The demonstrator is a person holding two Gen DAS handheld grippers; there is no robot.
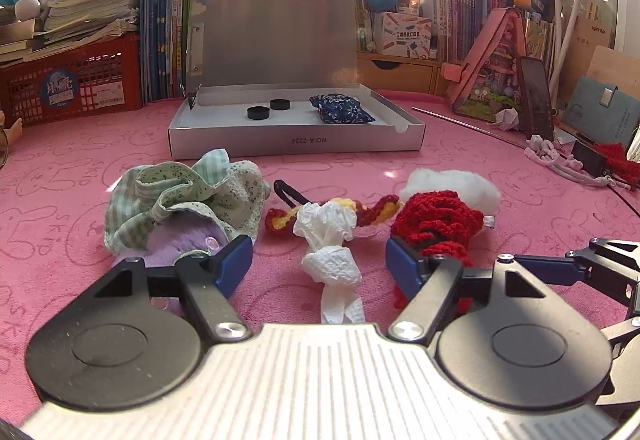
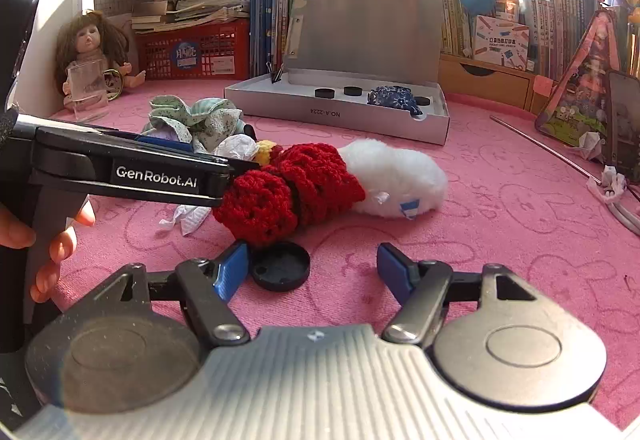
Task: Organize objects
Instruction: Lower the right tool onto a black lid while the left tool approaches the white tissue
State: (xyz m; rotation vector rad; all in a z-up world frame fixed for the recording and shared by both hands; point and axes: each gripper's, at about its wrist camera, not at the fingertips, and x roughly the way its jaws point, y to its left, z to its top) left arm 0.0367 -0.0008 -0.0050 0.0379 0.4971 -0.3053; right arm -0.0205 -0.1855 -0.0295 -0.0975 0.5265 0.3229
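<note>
My left gripper stands open low over the pink cloth, with a crumpled white tissue lying loose between its blue pads. A red crocheted piece with white fluff touches its right finger, and a green cloth bundle lies by its left. My right gripper is open too. A black cap lies flat on the cloth just inside its left pad. Behind stands an open silver box holding two black caps and a blue floral pouch.
A yellow-red crochet strip and a black hair tie lie behind the tissue. A doll, a clear cup, a red crate and books line the back. A metal rod, a phone and cords sit right.
</note>
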